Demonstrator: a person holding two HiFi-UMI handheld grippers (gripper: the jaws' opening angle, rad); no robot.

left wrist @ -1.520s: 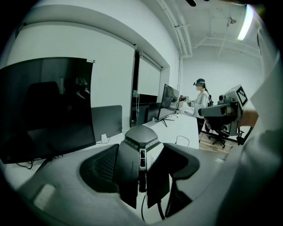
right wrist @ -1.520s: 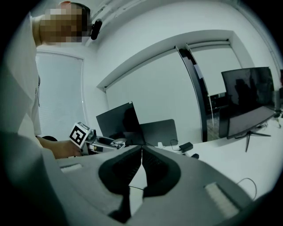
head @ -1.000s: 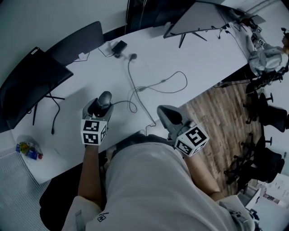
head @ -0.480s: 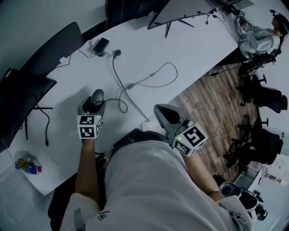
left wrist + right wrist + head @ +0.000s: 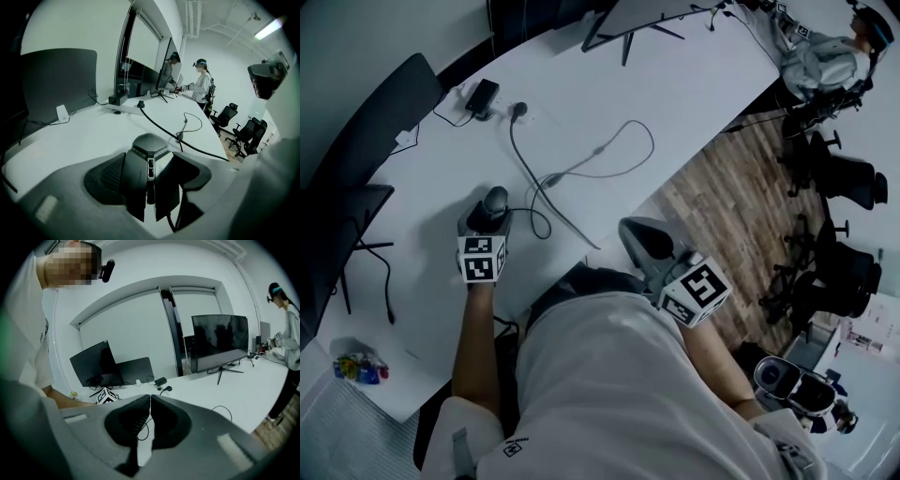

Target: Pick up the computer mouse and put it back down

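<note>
Black wired mouse (image 5: 149,149) pinched at its flanks by our L tool (image 5: 490,217), prob. for level lift off bench (image 5: 675,94); R tool (image 5: 149,404) pressed together, empty, held clear.

An office — a long white desk (image 5: 703,89), monitors (image 5: 219,341), and swivel chairs (image 5: 848,178) on wood flooring (image 5: 712,192).
</note>
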